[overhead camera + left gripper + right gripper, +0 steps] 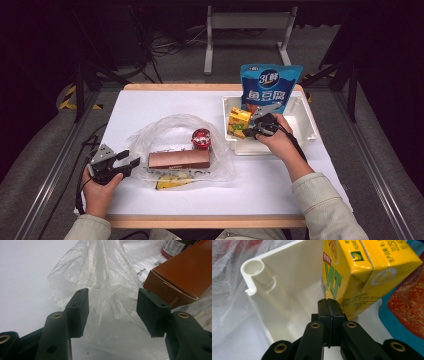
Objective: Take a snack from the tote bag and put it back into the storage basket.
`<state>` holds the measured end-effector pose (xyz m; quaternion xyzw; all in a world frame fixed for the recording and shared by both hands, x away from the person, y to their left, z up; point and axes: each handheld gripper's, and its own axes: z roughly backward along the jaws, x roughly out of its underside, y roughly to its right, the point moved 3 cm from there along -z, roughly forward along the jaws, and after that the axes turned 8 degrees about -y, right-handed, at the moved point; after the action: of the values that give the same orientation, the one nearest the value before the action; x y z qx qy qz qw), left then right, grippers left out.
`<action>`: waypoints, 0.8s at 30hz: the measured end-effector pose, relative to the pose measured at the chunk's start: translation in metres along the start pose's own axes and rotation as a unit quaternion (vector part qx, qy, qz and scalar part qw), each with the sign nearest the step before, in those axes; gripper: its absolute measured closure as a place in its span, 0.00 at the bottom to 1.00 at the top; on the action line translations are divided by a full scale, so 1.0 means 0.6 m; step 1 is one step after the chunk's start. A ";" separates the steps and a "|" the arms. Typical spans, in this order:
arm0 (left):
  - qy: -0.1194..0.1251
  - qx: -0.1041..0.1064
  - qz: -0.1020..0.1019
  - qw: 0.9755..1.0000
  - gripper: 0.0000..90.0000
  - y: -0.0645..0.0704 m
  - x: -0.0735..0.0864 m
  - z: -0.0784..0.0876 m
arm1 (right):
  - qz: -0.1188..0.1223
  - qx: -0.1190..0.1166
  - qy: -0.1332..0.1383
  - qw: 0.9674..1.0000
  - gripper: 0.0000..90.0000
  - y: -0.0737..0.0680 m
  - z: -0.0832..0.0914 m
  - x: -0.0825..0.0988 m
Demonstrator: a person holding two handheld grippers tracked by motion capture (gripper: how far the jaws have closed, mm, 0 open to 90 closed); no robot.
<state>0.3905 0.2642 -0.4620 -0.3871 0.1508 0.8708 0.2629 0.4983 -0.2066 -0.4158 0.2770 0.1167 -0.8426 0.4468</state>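
Yellow cardboard drink carton (359,275) leans in the white plastic bin (287,272), centre-right; my right hand-held gripper (329,308), clamped shut and empty, nudges it, while the left (112,312) waits half-open over the clear plastic bag (107,272).

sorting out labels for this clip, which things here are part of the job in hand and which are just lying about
In the job:
yellow drink carton
white bin
clear plastic bag
right gripper, shut
left gripper, open

Lying about:
brown box
red-lidded jar
blue snack pouch

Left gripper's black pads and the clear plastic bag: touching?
Apart. In the left gripper view the left gripper stands open, each of its pads showing a gap to the clear plastic bag lying between them.
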 end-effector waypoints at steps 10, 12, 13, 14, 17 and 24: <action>0.000 0.000 0.002 1.000 0.49 0.000 0.000 0.000 | -0.017 0.010 0.000 1.000 1.00 0.012 -0.003 0.007; 0.000 0.001 0.002 1.000 0.49 0.000 0.000 0.000 | -0.020 0.015 -0.002 1.000 1.00 0.013 -0.003 0.008; 0.000 0.001 0.002 1.000 0.49 0.000 0.000 0.000 | -0.020 0.015 -0.002 1.000 1.00 0.013 -0.003 0.008; 0.000 0.000 0.002 1.000 0.49 0.000 0.000 0.000 | -0.021 0.017 -0.002 1.000 1.00 0.014 -0.003 0.009; 0.001 0.000 0.002 1.000 0.49 0.000 0.000 0.000 | -0.026 0.027 -0.004 0.999 1.00 0.017 -0.002 0.012; 0.001 0.000 0.003 1.000 0.49 0.000 0.000 0.000 | -0.029 0.019 0.003 0.999 1.00 0.015 0.011 0.019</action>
<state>0.3903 0.2644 -0.4620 -0.3880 0.1521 0.8709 0.2604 0.4982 -0.2228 -0.4163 0.2845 0.1097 -0.8565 0.4165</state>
